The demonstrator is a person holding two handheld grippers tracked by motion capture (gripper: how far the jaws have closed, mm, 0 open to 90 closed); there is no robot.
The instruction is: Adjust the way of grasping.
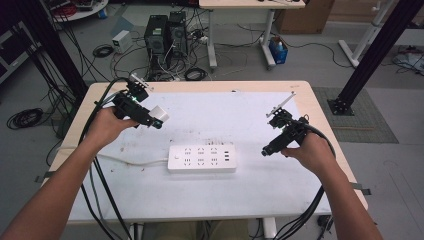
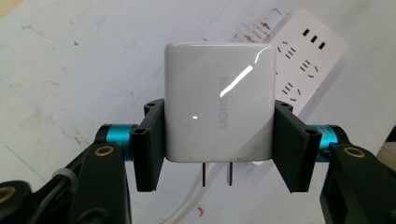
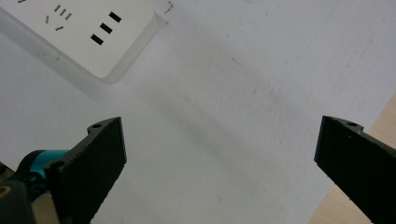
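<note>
white glossy square charger (image 2: 217, 100), two prongs

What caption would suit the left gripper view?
Left claw clamps a white charger, prongs showing, above a white power strip.

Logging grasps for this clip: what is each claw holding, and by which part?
The left claw clamps a white USB charger by its two opposite side faces, with the prongs sticking out bare. The right claw is open and holds nothing.

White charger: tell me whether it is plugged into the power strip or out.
Out: the left gripper holds the white charger above the power strip, prongs bare.
</note>
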